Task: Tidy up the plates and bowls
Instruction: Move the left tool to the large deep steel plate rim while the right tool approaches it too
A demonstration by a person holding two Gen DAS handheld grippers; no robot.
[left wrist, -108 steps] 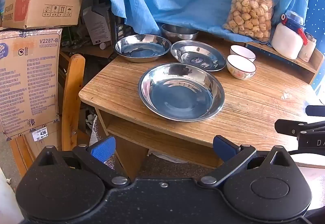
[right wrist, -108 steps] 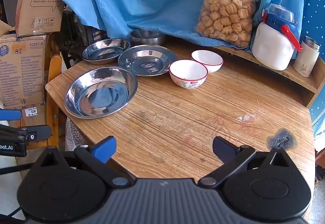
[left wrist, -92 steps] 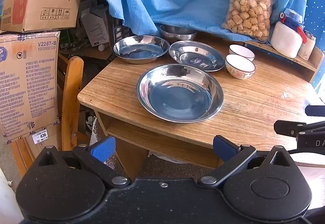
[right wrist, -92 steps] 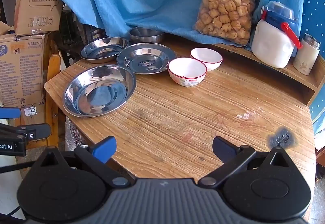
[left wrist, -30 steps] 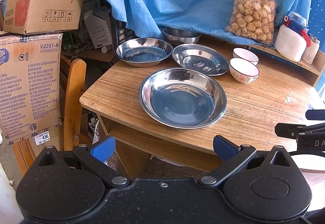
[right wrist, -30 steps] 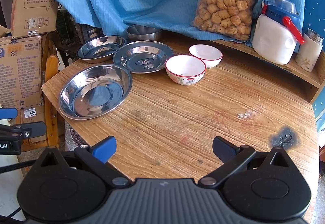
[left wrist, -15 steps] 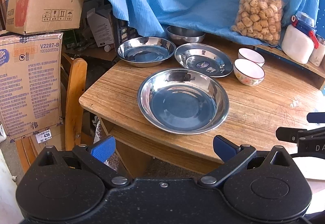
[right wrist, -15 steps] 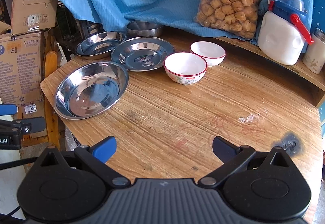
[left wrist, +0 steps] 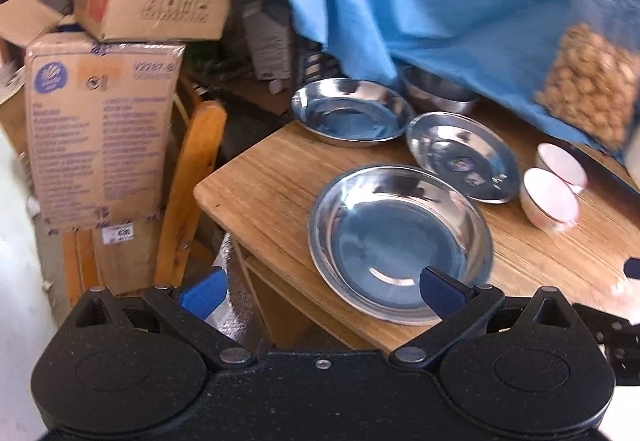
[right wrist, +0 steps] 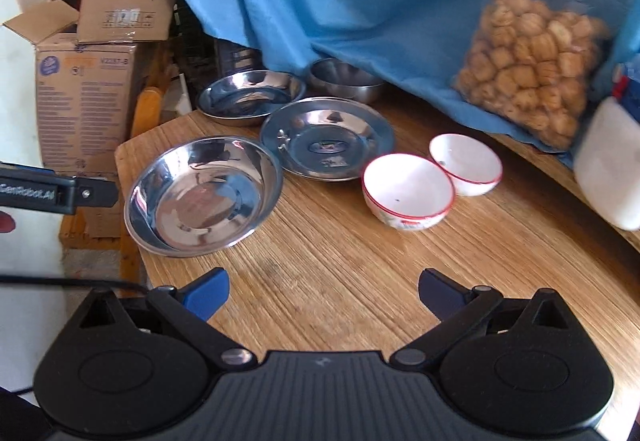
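On the wooden table (right wrist: 360,281) lie three steel plates: a near deep one (left wrist: 400,241) (right wrist: 202,195), a flat one (left wrist: 462,155) (right wrist: 326,137) and a far one (left wrist: 352,111) (right wrist: 250,95). A steel bowl (right wrist: 346,79) stands behind them under the blue cloth. Two white red-rimmed bowls (right wrist: 408,191) (right wrist: 466,163) sit side by side; they also show in the left wrist view (left wrist: 550,199). My left gripper (left wrist: 320,287) is open, its right finger over the near plate's front rim. My right gripper (right wrist: 322,293) is open and empty above bare table.
A blue cloth (right wrist: 360,1) hangs behind the table. A bag of snacks (right wrist: 528,69) and a white jug (right wrist: 612,177) stand on the back ledge at the right. Cardboard boxes (left wrist: 100,121) and a wooden chair (left wrist: 192,181) stand left of the table.
Both grippers have moved forward and closer to the table. The left one now reaches the near plate's front rim. Both stay open.
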